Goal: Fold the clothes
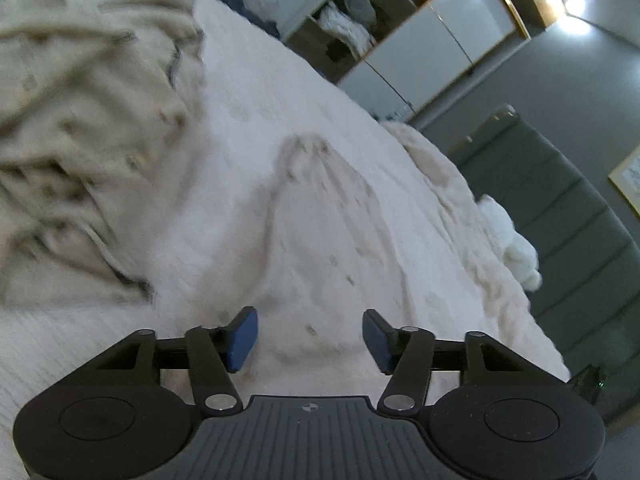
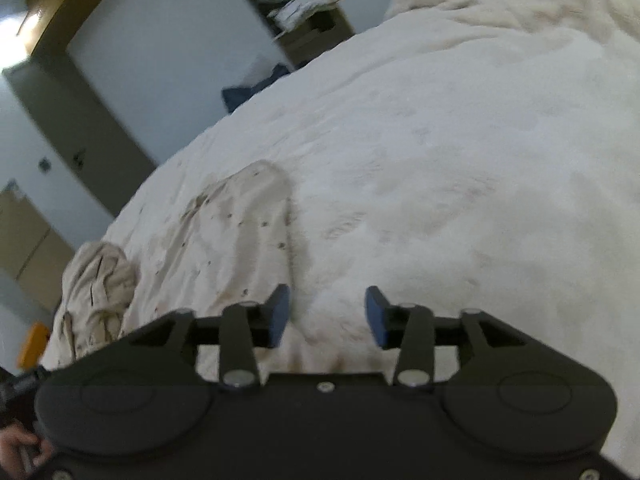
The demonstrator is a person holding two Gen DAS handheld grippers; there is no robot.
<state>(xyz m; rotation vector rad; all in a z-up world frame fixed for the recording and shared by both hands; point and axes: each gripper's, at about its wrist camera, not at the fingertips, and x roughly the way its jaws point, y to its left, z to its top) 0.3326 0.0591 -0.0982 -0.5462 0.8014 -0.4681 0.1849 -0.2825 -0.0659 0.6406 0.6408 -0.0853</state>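
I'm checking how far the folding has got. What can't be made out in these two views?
- Left wrist: crumpled garment, motion-blurred, cut off by left edge; type unclear.
- Right wrist: flat garment, near end hidden behind right gripper.
- Right wrist: shelf contents, too small.

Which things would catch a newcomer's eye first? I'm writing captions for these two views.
The white fluffy bedcover fills both views. On it lies a flattened, speckled cream garment, with a crumpled cream heap beside it. In the foreground, the left gripper and right gripper stand open, holding nothing.
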